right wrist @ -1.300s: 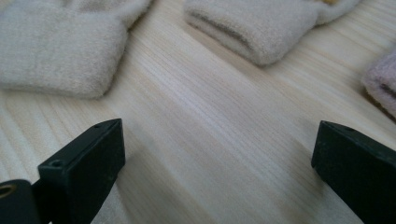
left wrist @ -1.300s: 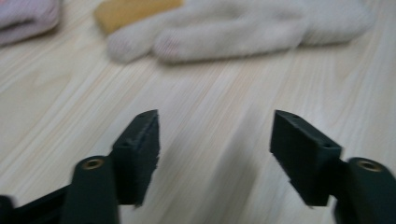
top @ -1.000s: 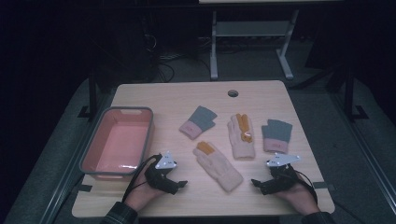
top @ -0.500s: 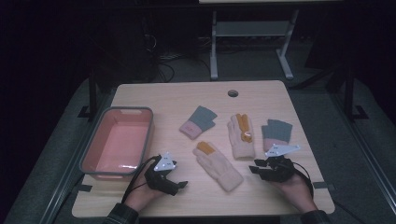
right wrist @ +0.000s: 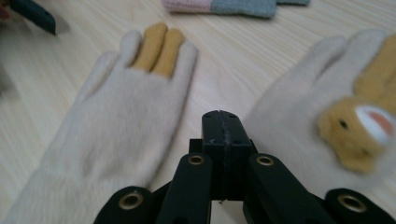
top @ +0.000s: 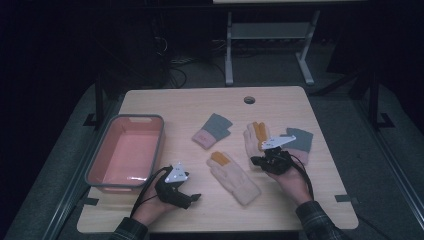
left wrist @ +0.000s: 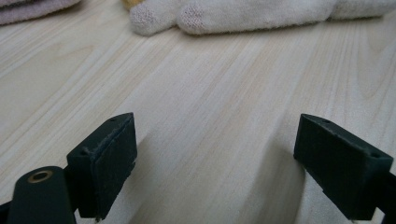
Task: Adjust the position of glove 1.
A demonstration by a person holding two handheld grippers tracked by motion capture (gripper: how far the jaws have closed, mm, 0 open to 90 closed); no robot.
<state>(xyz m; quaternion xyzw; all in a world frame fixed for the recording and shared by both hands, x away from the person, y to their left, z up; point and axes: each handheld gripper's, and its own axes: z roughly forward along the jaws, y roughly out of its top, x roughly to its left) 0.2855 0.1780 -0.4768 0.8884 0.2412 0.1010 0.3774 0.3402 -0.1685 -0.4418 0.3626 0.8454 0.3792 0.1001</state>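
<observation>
Two cream gloves lie mid-table: a near one point(top: 232, 176) with orange fingertips, and a far one point(top: 254, 137) that carries an orange animal face point(right wrist: 355, 126). My right gripper point(top: 257, 161) is shut on nothing, low over the wood between them; its view has the near glove point(right wrist: 126, 116) on the left and the far glove point(right wrist: 299, 112) on the right. My left gripper point(top: 194, 197) rests open near the front edge. Its jaws point(left wrist: 215, 158) stand wide over bare wood, short of the near glove's fingertips point(left wrist: 233, 16).
A pink tray point(top: 100, 160) with a grey rim stands at the left, close to my left hand. A grey and pink mitten point(top: 212, 130) lies behind the near glove, and another point(top: 298, 142) lies right of the far glove. A round hole point(top: 249, 100) is at the table's back.
My right gripper has moved left and away from the front right edge, in between the two cream gloves. My left gripper has stayed where it was.
</observation>
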